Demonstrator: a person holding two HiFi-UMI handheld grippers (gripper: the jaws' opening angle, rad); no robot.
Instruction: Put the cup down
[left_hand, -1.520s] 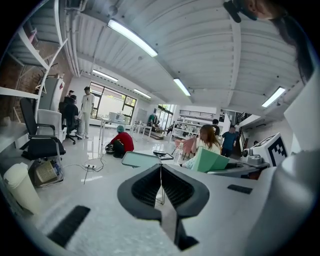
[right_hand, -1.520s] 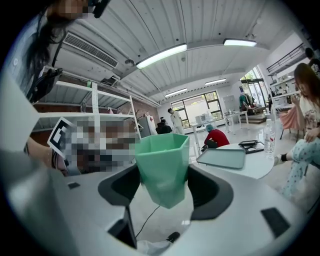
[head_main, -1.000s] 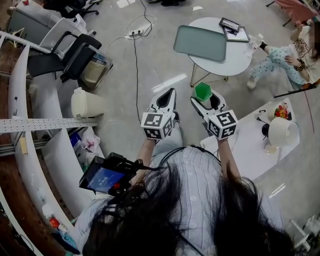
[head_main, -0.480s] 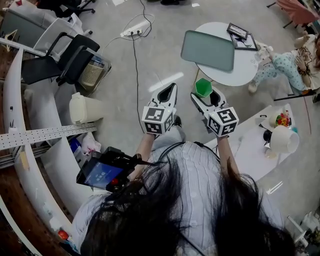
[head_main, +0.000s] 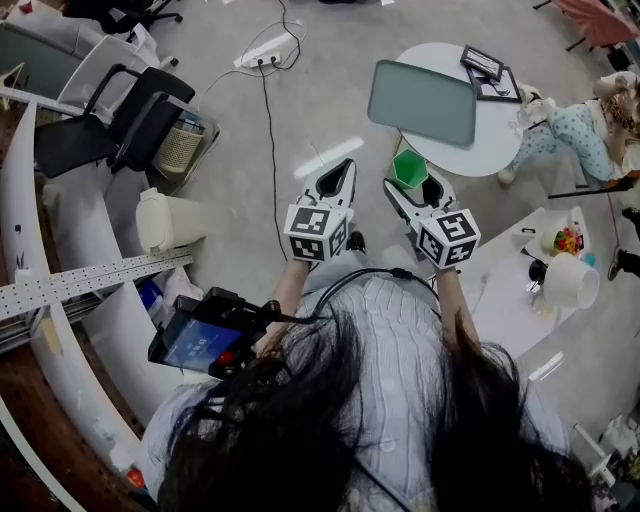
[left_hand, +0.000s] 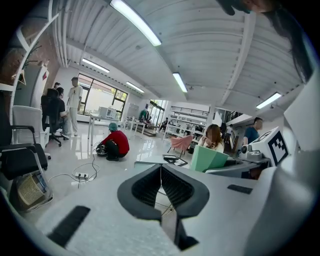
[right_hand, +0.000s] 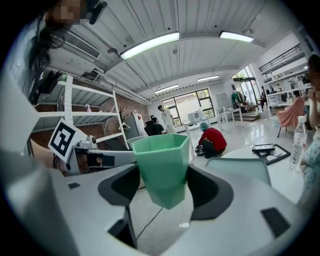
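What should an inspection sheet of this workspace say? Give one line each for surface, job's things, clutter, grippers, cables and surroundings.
Surface: round white table ahead of the grippers, partly bare.
Job's things: green cup, upright, held in the air and not yet set down.
Clutter: on the table, a grey-green tray and black frames.
Grippers: right gripper shut on the cup; left gripper shut with nothing between its jaws.
Cables: power strip on the floor, with a black cable running from it towards the person.
Surroundings: black chair, white bin, and a seated person beyond the table.
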